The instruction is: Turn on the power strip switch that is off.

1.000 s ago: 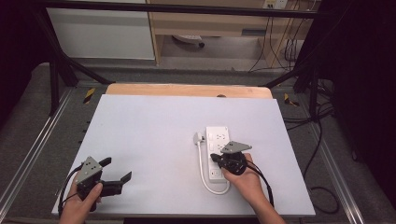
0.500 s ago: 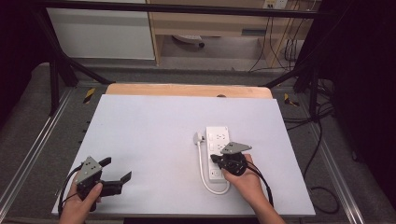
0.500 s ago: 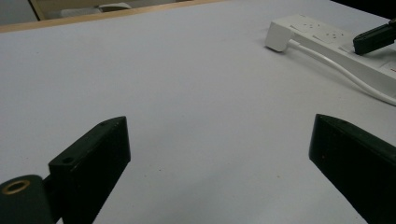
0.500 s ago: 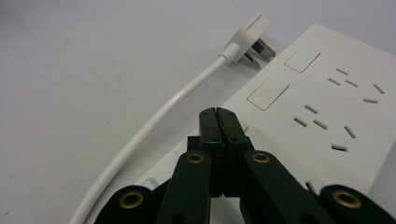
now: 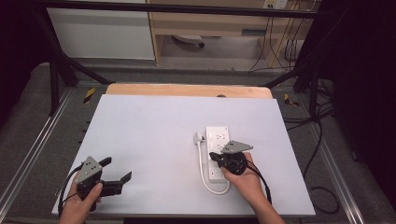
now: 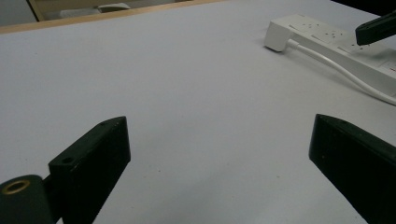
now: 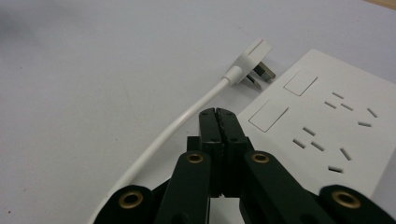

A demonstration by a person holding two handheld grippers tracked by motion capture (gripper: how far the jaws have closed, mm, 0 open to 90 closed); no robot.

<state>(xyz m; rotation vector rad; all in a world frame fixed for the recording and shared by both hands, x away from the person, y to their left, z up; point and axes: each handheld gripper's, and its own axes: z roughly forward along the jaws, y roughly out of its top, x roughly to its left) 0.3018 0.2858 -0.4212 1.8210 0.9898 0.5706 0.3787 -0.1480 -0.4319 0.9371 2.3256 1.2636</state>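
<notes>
**Closed jaws poised over the strip's switches**

White tabletop (image 5: 154, 140) fills the work area, with a wooden edge at its far side and dark frame rails around it.

Right gripper (image 7: 218, 116): its jaws are pressed together with nothing between them, the tip hovering just above the near end of the strip (image 7: 336, 126), beside the cable (image 7: 187, 122) and short of the two rocker switches (image 7: 301, 83). Whether the tip touches the strip's edge I cannot tell. The plug (image 7: 252, 63) lies loose on the table just left of the strip, prongs showing, not inserted in any socket.

Left gripper (image 6: 219, 158): jaws spread wide and empty, held low at the near left, well apart from the strip (image 6: 336, 44).

Judging from this, the work has barely begun: the plug is free and nothing is gripped. Pressing a switch or picking up the plug is probably still to come.

From above, the right hand (image 5: 245, 182) rests at the strip's near end, wrist angled in from the near edge; the left hand (image 5: 81, 205) sits at the near left corner.
</notes>
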